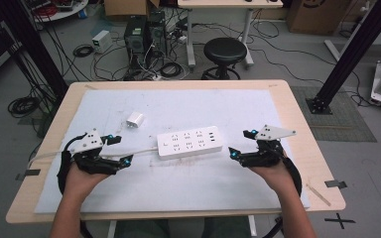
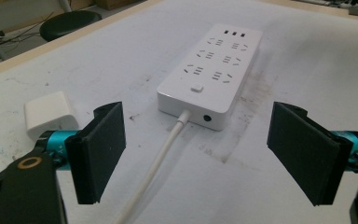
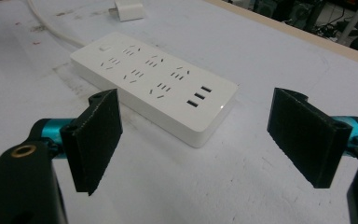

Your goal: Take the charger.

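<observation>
A white power strip (image 1: pixel 190 142) (image 2: pixel 212 70) (image 3: pixel 154 84) lies flat in the middle of the white mat, its white cable (image 1: pixel 129 150) (image 2: pixel 156 163) running off to the left. A small white charger block (image 1: pixel 135 120) (image 2: pixel 49 112) (image 3: pixel 128 9) lies apart from it, to its upper left. My left gripper (image 1: pixel 119 149) (image 2: pixel 198 156) is open just left of the strip, its jaws either side of the cable. On the strip's right, my right gripper (image 1: pixel 242 144) (image 3: pixel 198 140) is open, and nothing sits between its jaws.
The white mat (image 1: pixel 178 188) covers most of the wooden table (image 1: pixel 297 114). Behind the table stand a black stool (image 1: pixel 224 52), computer towers (image 1: pixel 143 34) and loose floor cables. Black frame posts (image 1: pixel 349 49) rise at both sides.
</observation>
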`<state>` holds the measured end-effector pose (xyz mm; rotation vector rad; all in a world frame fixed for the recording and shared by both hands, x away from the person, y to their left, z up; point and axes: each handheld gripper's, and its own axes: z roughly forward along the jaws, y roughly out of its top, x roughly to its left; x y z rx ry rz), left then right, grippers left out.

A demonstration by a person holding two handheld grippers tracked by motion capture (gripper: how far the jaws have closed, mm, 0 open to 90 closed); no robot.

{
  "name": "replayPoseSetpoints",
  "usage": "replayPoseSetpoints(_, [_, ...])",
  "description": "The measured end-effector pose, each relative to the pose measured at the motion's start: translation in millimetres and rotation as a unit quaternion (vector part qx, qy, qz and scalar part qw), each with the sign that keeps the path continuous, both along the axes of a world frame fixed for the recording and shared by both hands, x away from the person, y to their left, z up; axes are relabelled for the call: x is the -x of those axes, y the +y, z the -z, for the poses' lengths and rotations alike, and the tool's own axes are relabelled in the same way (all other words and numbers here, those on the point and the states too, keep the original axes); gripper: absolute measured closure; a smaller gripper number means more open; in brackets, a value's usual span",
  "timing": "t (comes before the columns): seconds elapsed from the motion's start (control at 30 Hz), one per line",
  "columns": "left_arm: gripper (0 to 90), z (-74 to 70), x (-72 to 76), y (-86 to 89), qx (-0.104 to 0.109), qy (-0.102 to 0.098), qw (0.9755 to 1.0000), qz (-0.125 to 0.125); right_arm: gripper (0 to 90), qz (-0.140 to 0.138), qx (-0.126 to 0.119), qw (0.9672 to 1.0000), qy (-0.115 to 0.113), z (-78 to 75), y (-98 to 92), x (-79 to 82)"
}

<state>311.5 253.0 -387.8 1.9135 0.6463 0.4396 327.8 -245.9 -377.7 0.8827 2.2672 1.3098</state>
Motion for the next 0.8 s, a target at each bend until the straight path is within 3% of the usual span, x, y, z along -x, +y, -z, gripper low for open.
replayPoseSetpoints(0.13, [19.3, -3.3, -8.3, -1.4, 0.001, 0.008, 0.9999, -0.007, 18.1, -0.001, 0.001, 1.0000, 0.002, -4.0, 0.9, -0.7])
replayPoseSetpoints(0.23, [19.3, -7.9, -21.2, -3.1, -0.011, 0.019, 0.9995, -0.021, 18.2, -0.002, 0.006, 1.0000, 0.005, -5.8, 1.4, -1.8])
replayPoseSetpoints(0.3, [19.3, -11.2, -32.3, -4.6, -0.011, 0.021, 0.9991, -0.034, 18.2, -0.004, 0.008, 0.9999, 0.006, -7.5, 1.3, -3.9])
replayPoseSetpoints(0.33, [19.3, -13.9, -47.1, -6.5, -0.022, 0.025, 0.9983, -0.049, 18.1, -0.005, 0.013, 0.9999, 0.006, -9.3, 1.5, -6.6])
replayPoseSetpoints(0.37, [19.3, -13.9, -47.1, -6.5, -0.022, 0.025, 0.9983, -0.049, 18.1, -0.005, 0.013, 0.9999, 0.006, -9.3, 1.5, -6.6])
replayPoseSetpoints(0.4, [19.3, -15.1, -63.4, -8.8, -0.029, 0.029, 0.9973, -0.061, 18.2, -0.006, 0.017, 0.9998, 0.005, -11.2, 2.0, -9.5])
replayPoseSetpoints(0.43, [19.3, -15.1, -63.4, -8.8, -0.029, 0.029, 0.9973, -0.061, 18.2, -0.006, 0.017, 0.9998, 0.005, -11.2, 2.0, -9.5])
replayPoseSetpoints(0.47, [19.3, -14.6, -80.1, -12.2, -0.046, 0.042, 0.9953, -0.074, 18.2, -0.001, 0.019, 0.9998, 0.002, -12.9, 2.2, -10.4])
replayPoseSetpoints(0.5, [19.0, -14.6, -80.1, -12.2, -0.046, 0.042, 0.9953, -0.074, 18.2, -0.001, 0.019, 0.9998, 0.002, -12.9, 2.2, -10.4])
replayPoseSetpoints(0.57, [19.0, -14.1, -95.8, -15.3, -0.053, 0.051, 0.9938, -0.083, 18.2, 0.001, 0.017, 0.9999, 0.001, -13.0, 1.6, -10.8])
replayPoseSetpoints(0.6, [19.0, -11.9, -110.2, -18.0, -0.061, 0.054, 0.9918, -0.099, 18.2, 0.005, 0.019, 0.9998, 0.004, -11.6, 0.7, -11.0])
replayPoseSetpoints(0.63, [19.0, -11.9, -110.2, -18.0, -0.061, 0.054, 0.9918, -0.099, 18.2, 0.005, 0.019, 0.9998, 0.004, -11.6, 0.7, -11.0])
replayPoseSetpoints(0.77, [19.0, 0.5, -138.4, -22.3, -0.084, 0.085, 0.9852, -0.123, 18.2, 0.012, 0.016, 0.9998, 0.007, -7.4, -2.3, -9.6])
replayPoseSetpoints(0.8, [19.0, 4.0, -142.1, -22.5, -0.080, 0.088, 0.9849, -0.126, 18.2, 0.015, 0.014, 0.9998, 0.004, -5.1, -3.0, -8.9])
